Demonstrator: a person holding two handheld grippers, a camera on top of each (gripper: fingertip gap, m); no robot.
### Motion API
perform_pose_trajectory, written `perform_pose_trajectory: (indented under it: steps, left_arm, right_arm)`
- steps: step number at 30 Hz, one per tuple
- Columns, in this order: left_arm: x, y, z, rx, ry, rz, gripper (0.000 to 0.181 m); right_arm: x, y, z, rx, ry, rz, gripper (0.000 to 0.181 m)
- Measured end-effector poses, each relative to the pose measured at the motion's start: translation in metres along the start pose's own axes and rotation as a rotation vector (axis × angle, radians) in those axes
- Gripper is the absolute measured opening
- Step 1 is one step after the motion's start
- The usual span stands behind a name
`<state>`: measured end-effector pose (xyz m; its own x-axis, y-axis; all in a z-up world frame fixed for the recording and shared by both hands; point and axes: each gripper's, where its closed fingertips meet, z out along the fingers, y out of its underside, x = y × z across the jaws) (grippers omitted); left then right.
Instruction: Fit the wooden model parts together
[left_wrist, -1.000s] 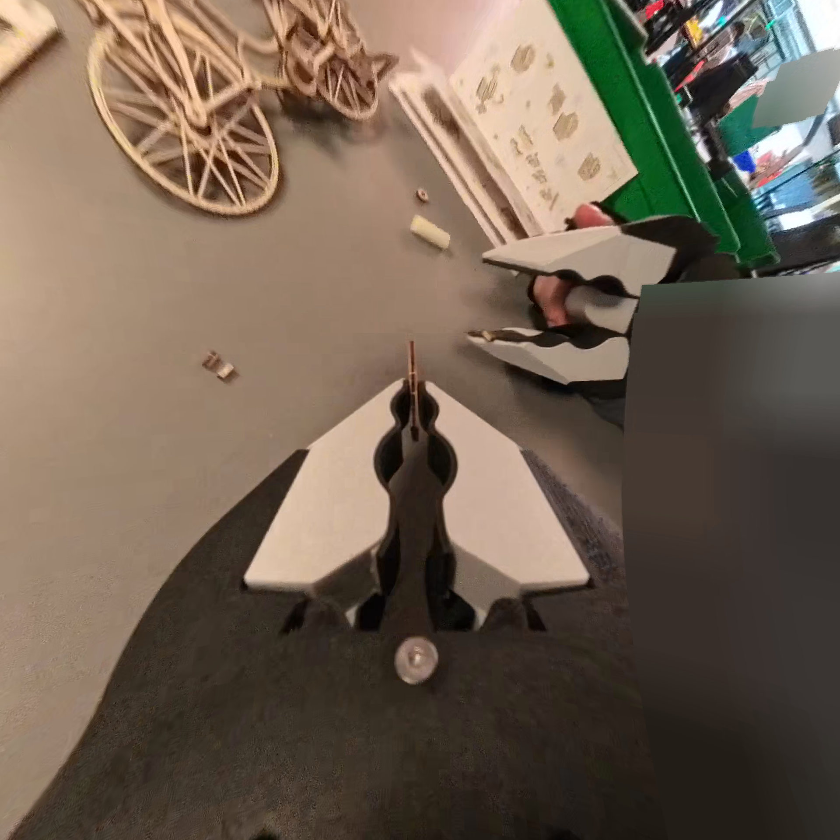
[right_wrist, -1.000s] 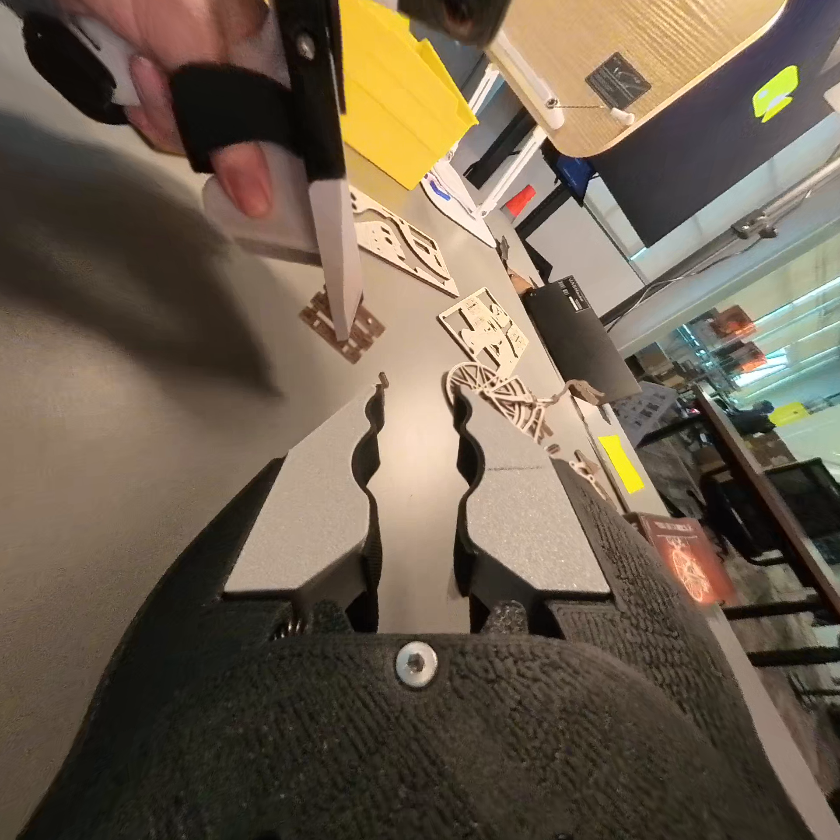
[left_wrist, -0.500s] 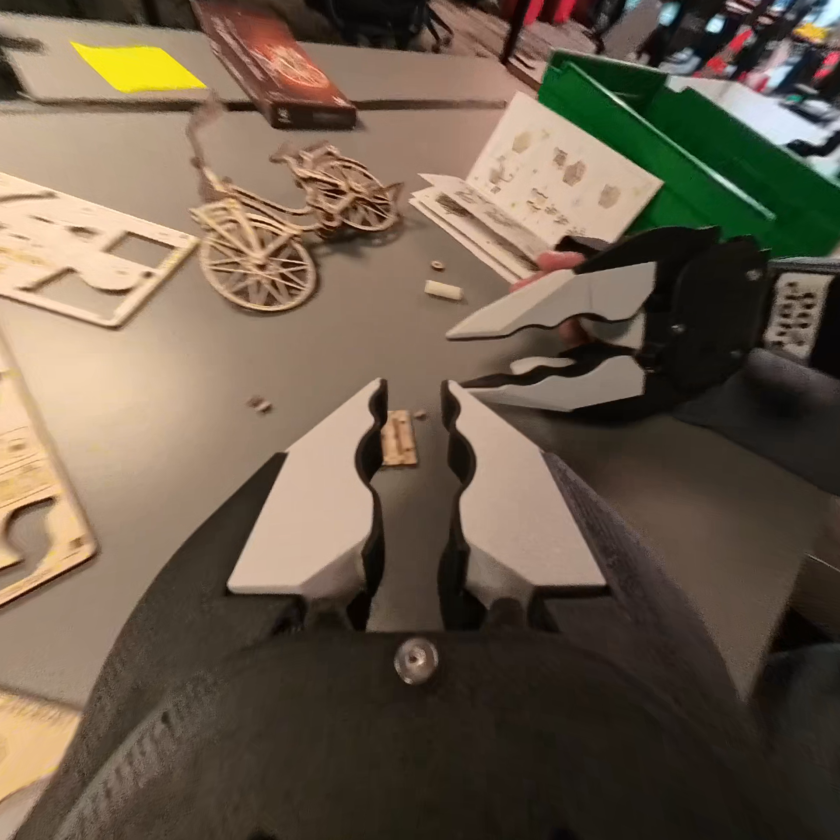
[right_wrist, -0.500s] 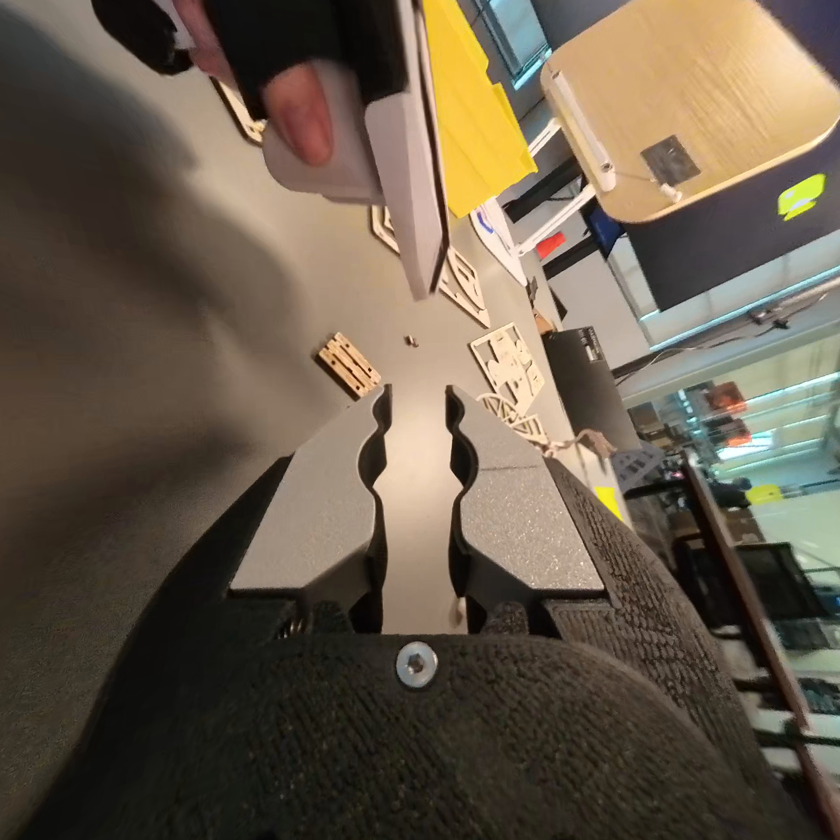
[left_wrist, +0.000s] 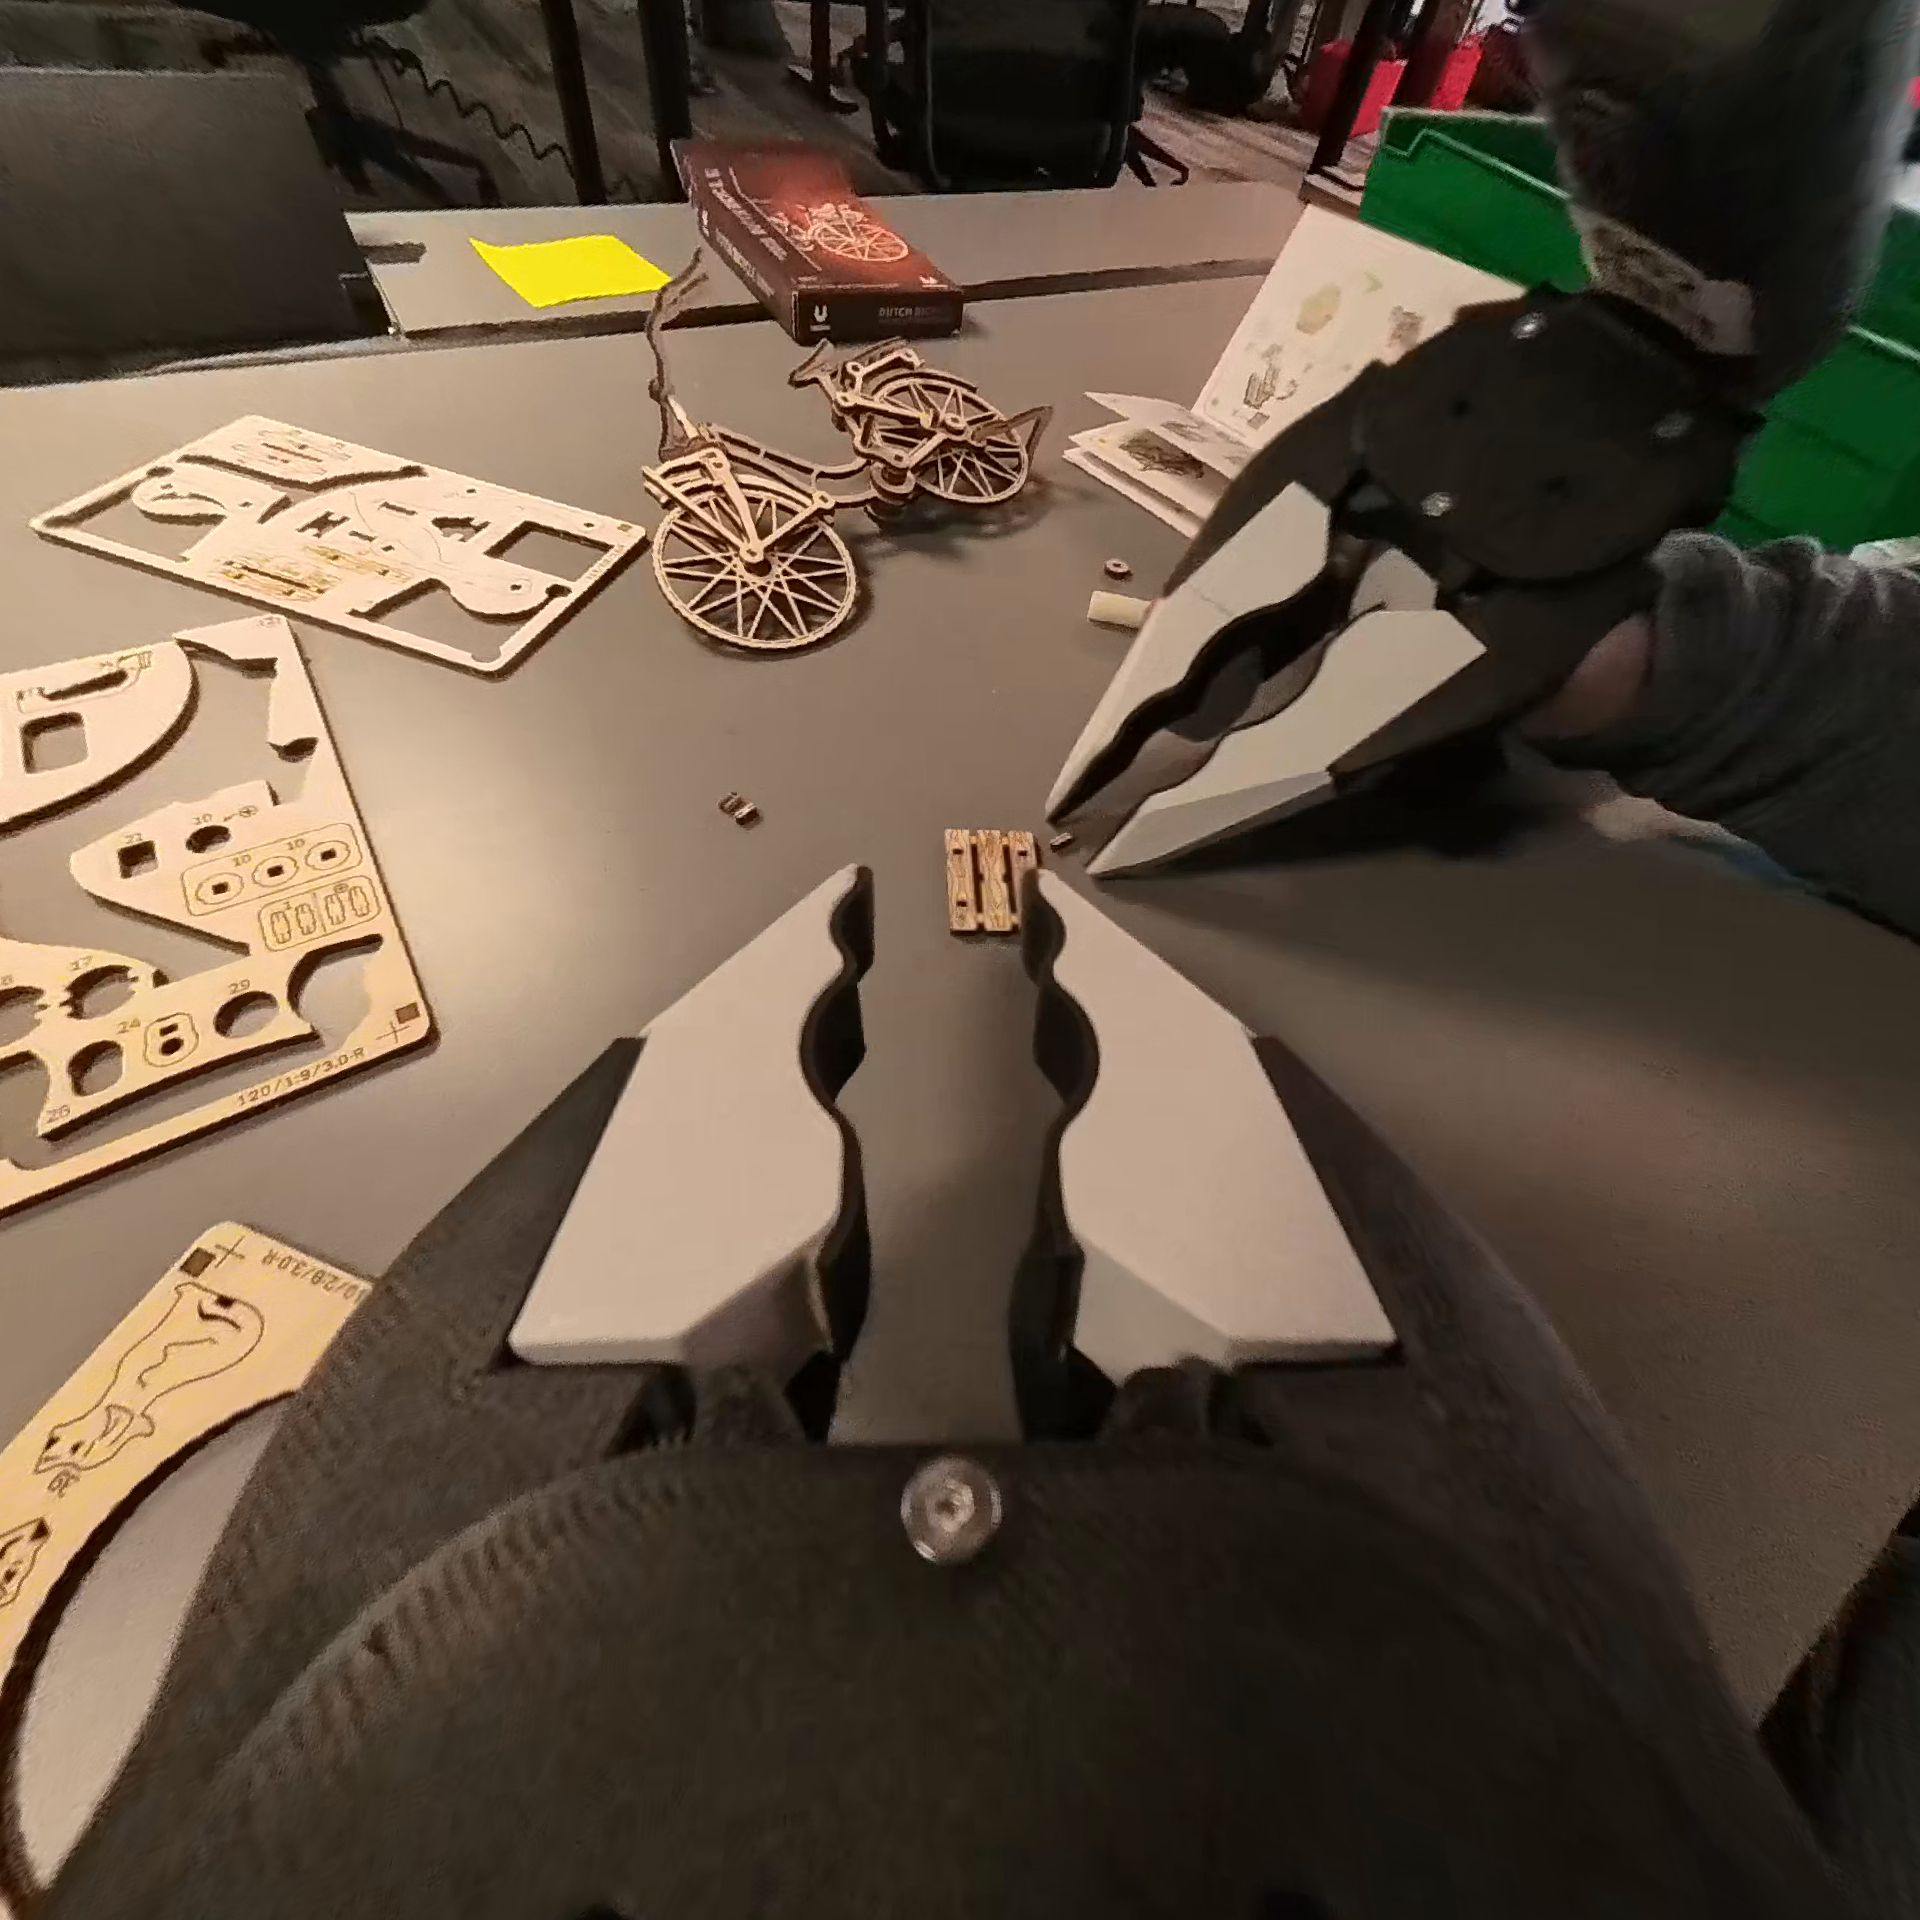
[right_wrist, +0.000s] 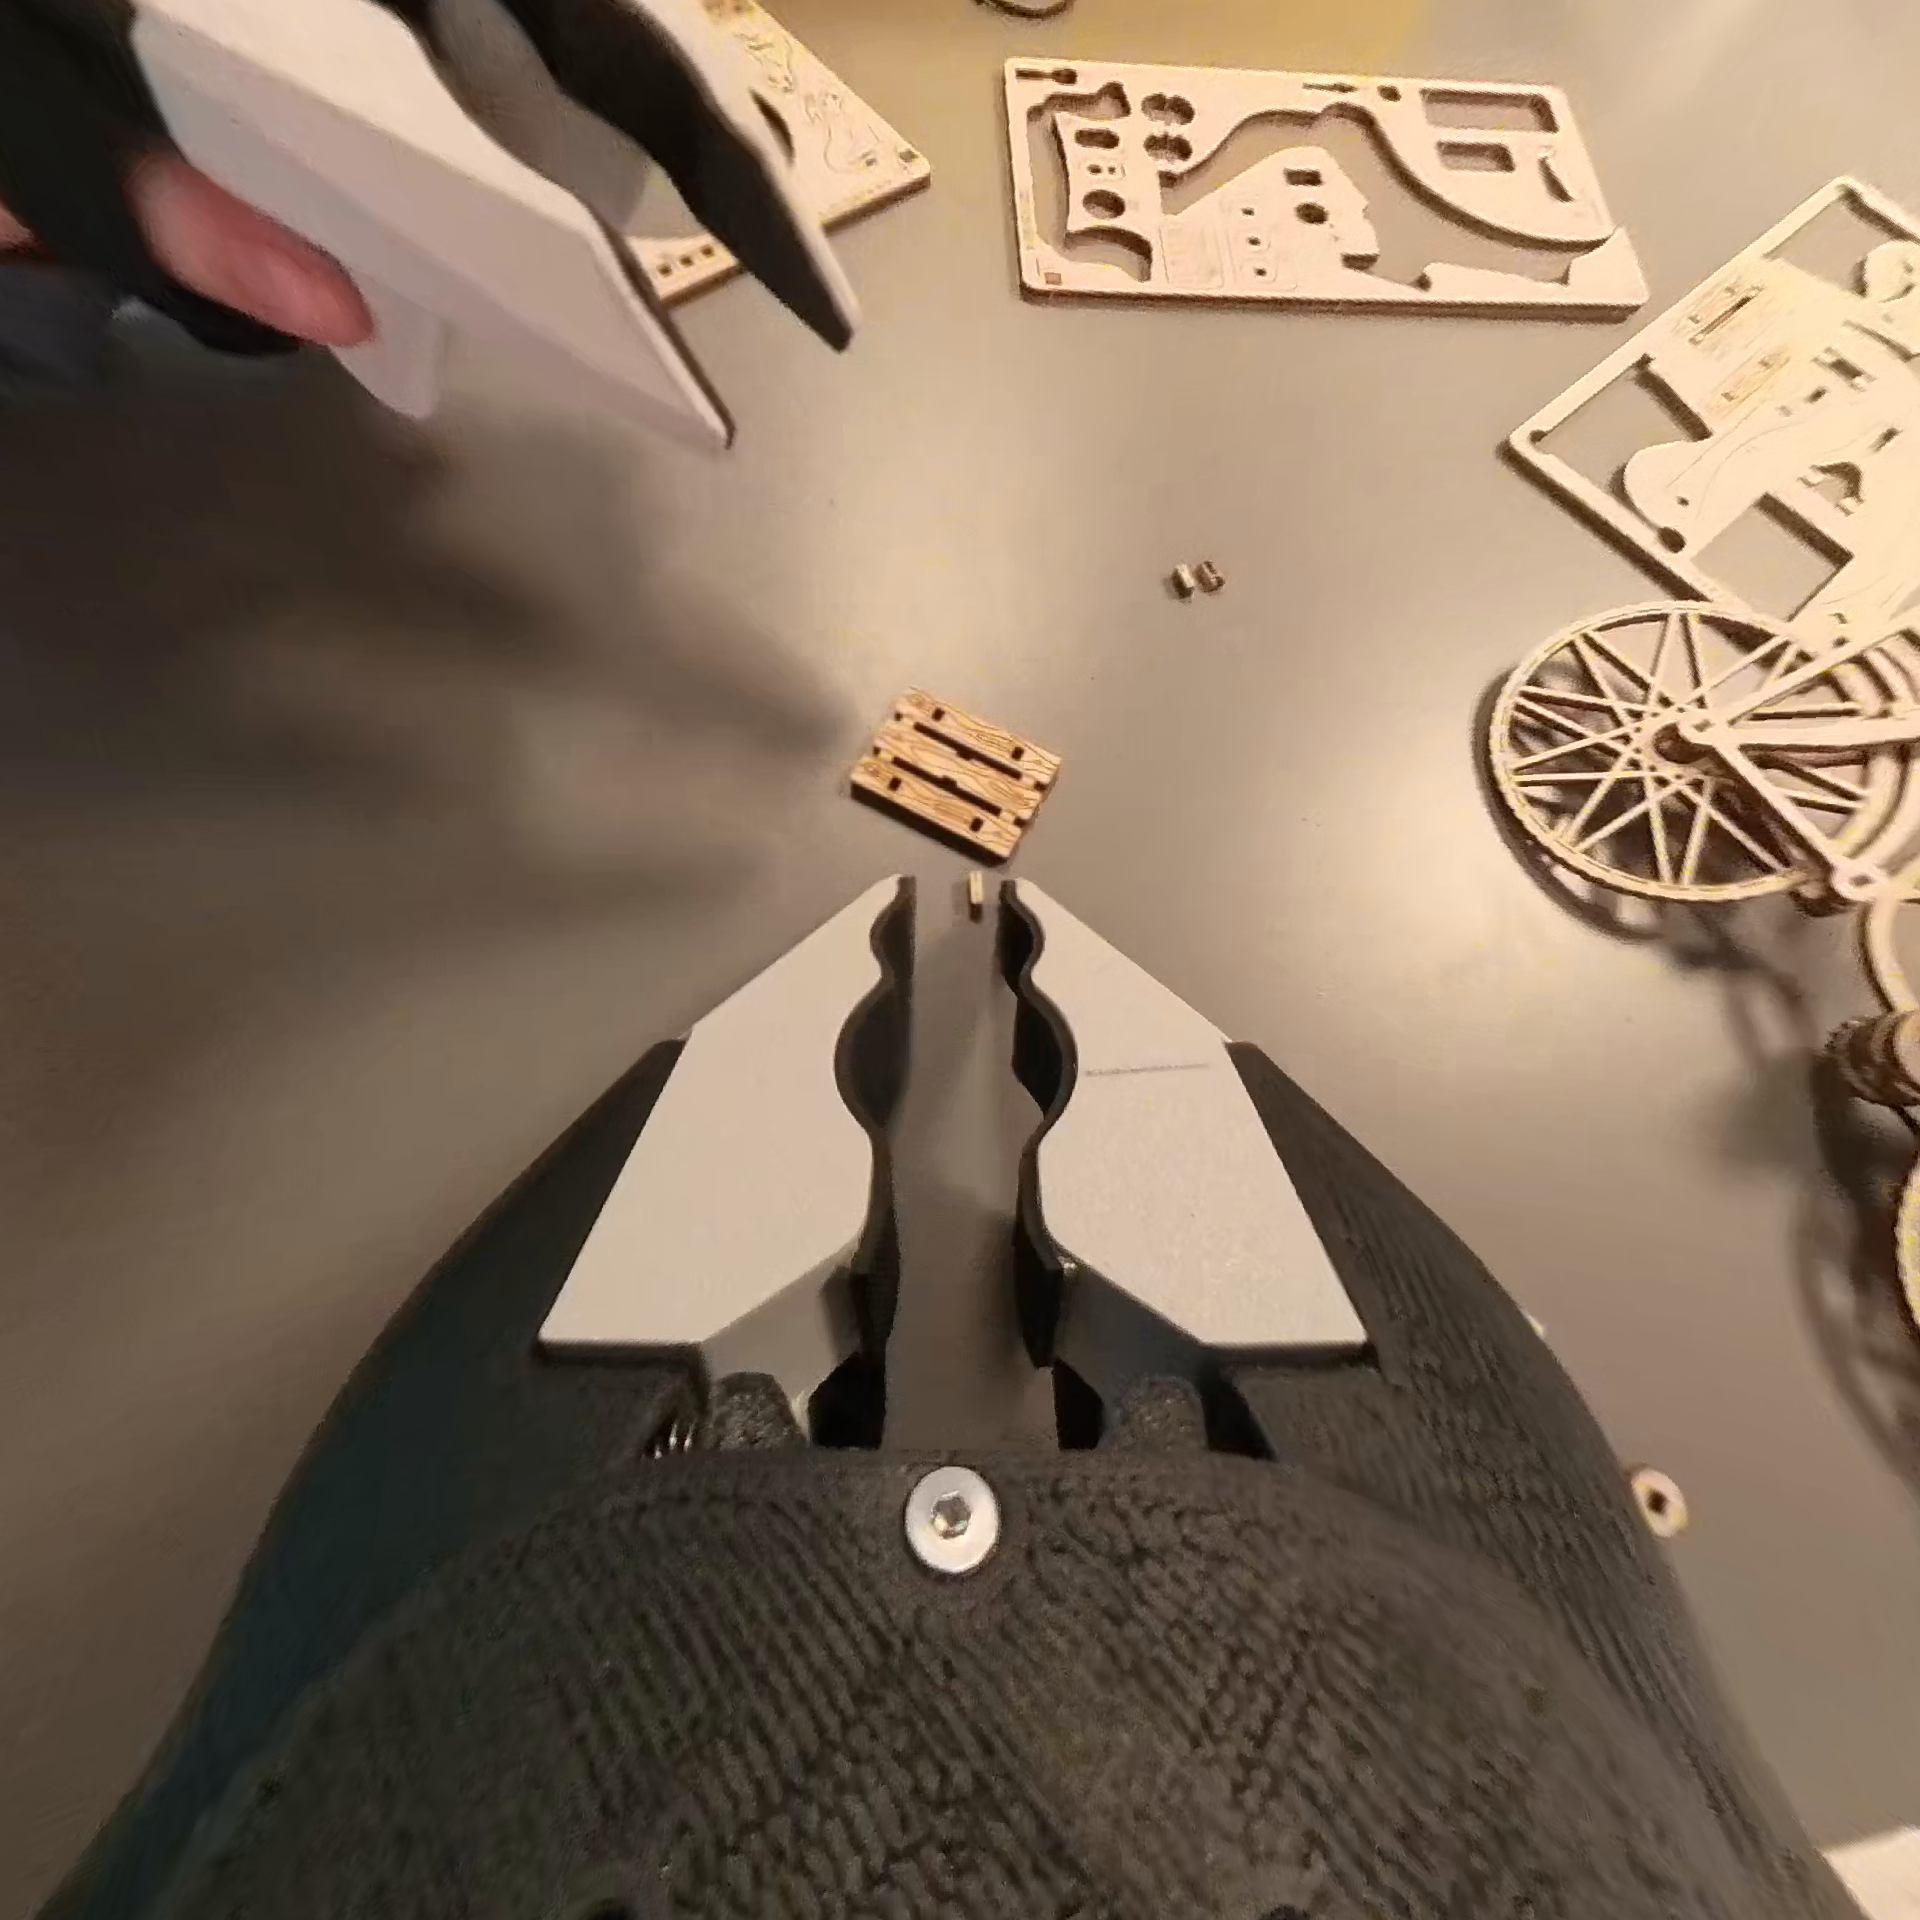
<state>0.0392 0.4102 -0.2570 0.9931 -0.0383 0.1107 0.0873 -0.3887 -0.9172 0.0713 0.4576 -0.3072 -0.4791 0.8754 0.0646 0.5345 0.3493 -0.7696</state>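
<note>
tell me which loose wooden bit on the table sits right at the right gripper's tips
The tiny peg, standing between the right gripper tips. The slatted panel lies just beyond it, and the two small bits lie farther off.

White lettering and a logo along the side of the dark box (left_wrist: 821, 249), far centre; engraved numbers and corner codes on 2 plywood sheets (left_wrist: 364, 977), left; booklet (left_wrist: 1340, 343) print too small to read.

The left gripper (left_wrist: 948, 883) hangs with jaws spread wide. Opposite it, the right gripper (right_wrist: 956, 883) holds jaws narrowly parted, tips angled down.
</note>
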Motion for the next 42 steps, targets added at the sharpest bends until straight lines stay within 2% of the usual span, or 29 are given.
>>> perform_pose_trajectory:
  steps: [3, 6, 8, 10, 12, 16, 18, 21, 24, 28, 31, 35, 38, 42]
  left_arm:
    - [0.008, 0.002, 0.003, -0.033, 0.053, 0.007, 0.028]
    - [0.01, 0.015, 0.015, -0.141, 0.07, 0.037, 0.04]
    - [0.015, 0.022, 0.025, -0.209, 0.1, 0.044, 0.05]
    - [0.02, 0.026, 0.035, -0.259, 0.125, 0.037, 0.056]
    - [0.023, 0.03, 0.044, -0.301, 0.142, 0.03, 0.056]
    - [0.031, 0.034, 0.052, -0.357, 0.15, 0.012, 0.055]
    - [0.039, 0.034, 0.052, -0.371, 0.159, -0.005, 0.055]
    - [0.065, 0.035, 0.049, -0.38, 0.266, -0.043, 0.053]
    - [0.058, 0.022, 0.044, -0.25, 0.22, 0.018, 0.046]
    - [0.049, -0.004, 0.031, -0.01, 0.213, 0.043, 0.04]
    - [0.046, -0.021, 0.022, 0.123, 0.202, 0.057, 0.039]
    - [0.039, -0.025, 0.019, 0.154, 0.193, -0.003, 0.039]
    - [0.036, -0.025, 0.019, 0.154, 0.198, -0.034, 0.039]
    - [0.036, -0.025, 0.02, 0.152, 0.194, -0.024, 0.039]
  right_arm:
    - [-0.001, -0.001, 0.003, -0.003, -0.044, 0.046, 0.008]
    - [-0.001, -0.002, 0.004, -0.005, -0.042, 0.048, 0.0]
    - [-0.001, -0.002, 0.002, 0.001, 0.005, -0.011, 0.0]
    - [0.001, -0.012, -0.006, 0.08, 0.115, -0.116, 0.0]
    - [-0.002, -0.021, -0.02, 0.177, 0.209, -0.23, 0.0]
    - [-0.001, -0.019, -0.037, 0.246, 0.338, -0.419, 0.0]
    - [-0.001, -0.023, -0.044, 0.299, 0.329, -0.405, 0.0]
    - [-0.001, -0.022, -0.048, 0.317, 0.303, -0.408, 0.0]
    - [-0.007, -0.013, -0.046, 0.275, 0.208, -0.391, 0.0]
    - [-0.028, 0.01, -0.042, 0.126, -0.063, -0.202, 0.0]
    - [-0.04, 0.025, -0.038, 0.034, -0.142, -0.189, 0.0]
    - [-0.043, 0.025, -0.035, 0.015, -0.16, -0.152, 0.018]
    - [-0.042, 0.026, -0.037, 0.012, -0.17, -0.131, 0.021]
    - [-0.041, 0.028, -0.038, 0.005, -0.181, -0.102, 0.014]
